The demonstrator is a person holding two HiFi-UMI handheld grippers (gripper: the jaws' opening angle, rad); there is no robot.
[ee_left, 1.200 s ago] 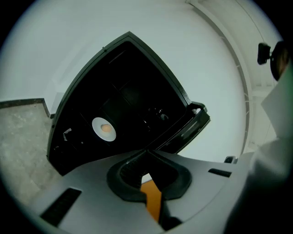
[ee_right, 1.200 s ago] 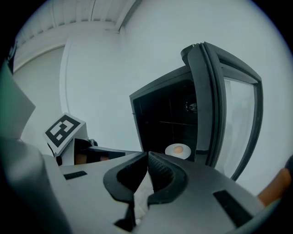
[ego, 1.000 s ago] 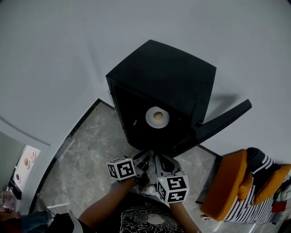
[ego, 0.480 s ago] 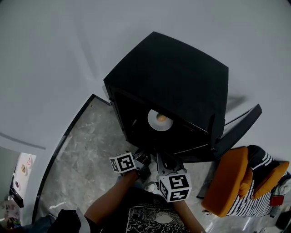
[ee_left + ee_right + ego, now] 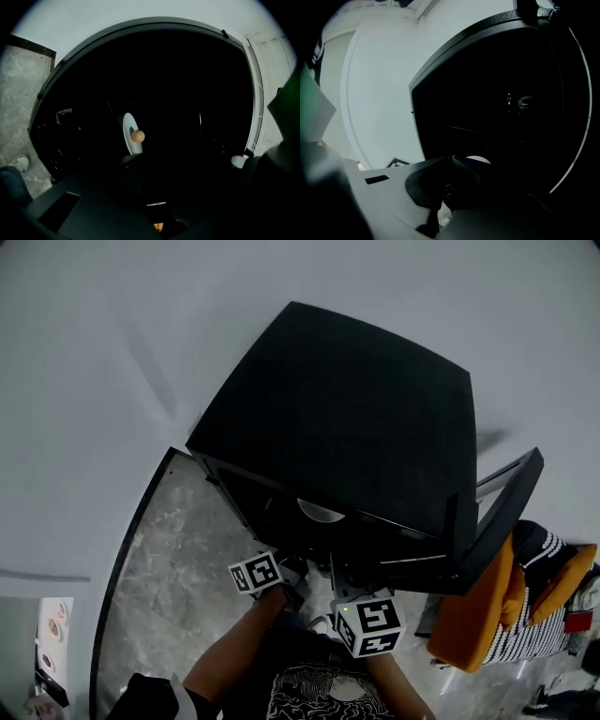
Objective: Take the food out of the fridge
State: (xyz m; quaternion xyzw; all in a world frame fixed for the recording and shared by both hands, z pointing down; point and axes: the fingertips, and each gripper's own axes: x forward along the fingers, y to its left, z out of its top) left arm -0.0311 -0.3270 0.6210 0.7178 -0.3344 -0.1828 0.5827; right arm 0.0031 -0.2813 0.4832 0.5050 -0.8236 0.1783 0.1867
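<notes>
One small round food ball [image 5: 138, 136] on a white plate [image 5: 127, 140], inside the open fridge [image 5: 347, 418], mid-frame in the left gripper view. Probably light and rolls; plate breakable, so pinch the rim and keep it level. Left gripper [image 5: 292, 579] jaws apart, empty. Right gripper [image 5: 342, 582] jaws too dark, cannot tell.

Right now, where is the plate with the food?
The plate sits inside the open fridge, left of centre in the left gripper view, with the food on it; in the head view only its rim shows under the fridge's top.
</notes>
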